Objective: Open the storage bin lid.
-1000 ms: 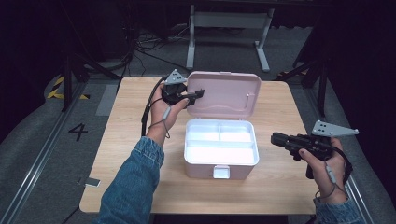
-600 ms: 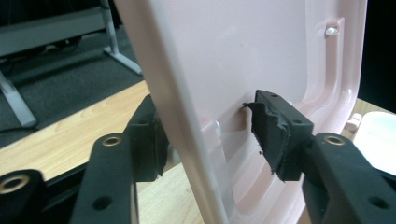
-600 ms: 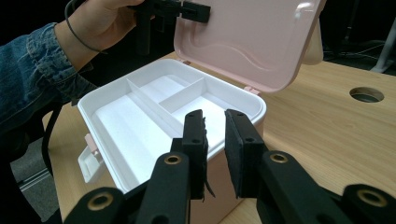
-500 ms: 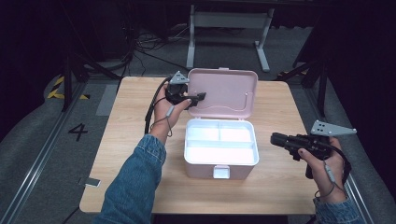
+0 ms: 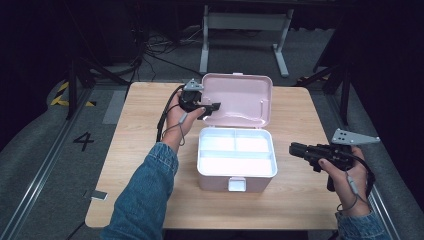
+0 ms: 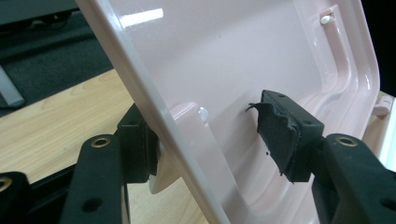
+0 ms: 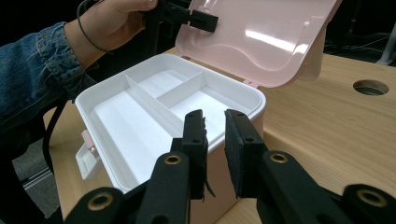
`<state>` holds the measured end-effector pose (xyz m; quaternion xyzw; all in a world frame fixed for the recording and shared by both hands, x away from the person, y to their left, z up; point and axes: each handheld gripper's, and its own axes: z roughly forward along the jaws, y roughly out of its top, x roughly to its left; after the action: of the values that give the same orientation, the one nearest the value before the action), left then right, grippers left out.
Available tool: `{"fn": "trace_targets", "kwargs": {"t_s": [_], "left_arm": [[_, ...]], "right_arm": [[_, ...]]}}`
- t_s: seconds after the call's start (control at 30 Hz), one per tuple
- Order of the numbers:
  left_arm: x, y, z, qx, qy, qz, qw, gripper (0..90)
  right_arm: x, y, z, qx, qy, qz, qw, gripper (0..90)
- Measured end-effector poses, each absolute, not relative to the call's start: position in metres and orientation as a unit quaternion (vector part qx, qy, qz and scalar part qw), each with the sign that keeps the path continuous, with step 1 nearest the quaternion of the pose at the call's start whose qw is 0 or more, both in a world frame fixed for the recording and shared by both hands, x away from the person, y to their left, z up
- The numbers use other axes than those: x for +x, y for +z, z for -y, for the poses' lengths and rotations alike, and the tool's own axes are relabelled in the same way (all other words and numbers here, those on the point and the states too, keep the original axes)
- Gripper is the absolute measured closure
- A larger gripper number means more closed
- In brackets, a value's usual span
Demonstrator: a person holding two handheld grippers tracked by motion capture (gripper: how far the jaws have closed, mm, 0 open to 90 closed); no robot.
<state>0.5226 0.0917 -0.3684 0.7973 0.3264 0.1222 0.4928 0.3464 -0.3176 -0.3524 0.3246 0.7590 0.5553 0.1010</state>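
On the wooden table (image 5: 140,150) sits a pink box (image 5: 237,172) with its lid (image 5: 240,97) standing up at the back, and I will say where things are from that box. My left gripper (image 5: 209,108) is at the lid's left edge. In the left gripper view my two black jaws are spread wide, one on each side of that edge. The pad (image 6: 275,128) on the inner side is clear of the lid's face. The other pad is partly hidden behind the edge, so I cannot tell if it touches. The lid is not squeezed.

Inside the box is a white tray (image 5: 235,150) with three parts: two small ones at the back and one long one at the front. A small latch (image 5: 237,184) sticks out of the box's front wall. In the right gripper view the front of the box is cut off behind my own jaws.

My left hand (image 5: 181,114) is raised beside the lid's left edge, and my arm in a blue denim sleeve (image 5: 145,195) reaches up along the box's left side. A black cable (image 5: 164,112) hangs from that gripper.

My right gripper (image 5: 292,149) is to the right of the box, apart from it, pointing at its right wall. Its jaws are nearly together with a thin gap, and nothing is between them. My right hand (image 5: 345,175) holds it low, near the table's right edge. The round hole (image 7: 370,87) in the table shows past the box in the right gripper view
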Motion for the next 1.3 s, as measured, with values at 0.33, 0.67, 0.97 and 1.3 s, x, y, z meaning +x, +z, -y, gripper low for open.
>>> {"fn": "trace_targets", "kwargs": {"t_s": [0.33,0.67,0.97,1.3], "left_arm": [[0.527,-0.377,-0.091,0.794,0.103,-0.347,0.489,38.9],[0.53,-0.386,-0.092,0.795,0.085,-0.372,0.471,36.4],[0.533,-0.392,-0.102,0.803,0.089,-0.402,0.432,35.7],[0.517,-0.372,-0.11,0.79,0.12,-0.393,0.456,35.8]], "right_arm": [[0.348,-0.355,0.318,0.326,0.554,-0.759,0.098,79.2],[0.349,-0.356,0.318,0.328,0.553,-0.76,0.096,78.2],[0.349,-0.357,0.318,0.333,0.558,-0.755,0.087,71.8],[0.355,-0.357,0.317,0.34,0.568,-0.745,0.085,63.9]]}}
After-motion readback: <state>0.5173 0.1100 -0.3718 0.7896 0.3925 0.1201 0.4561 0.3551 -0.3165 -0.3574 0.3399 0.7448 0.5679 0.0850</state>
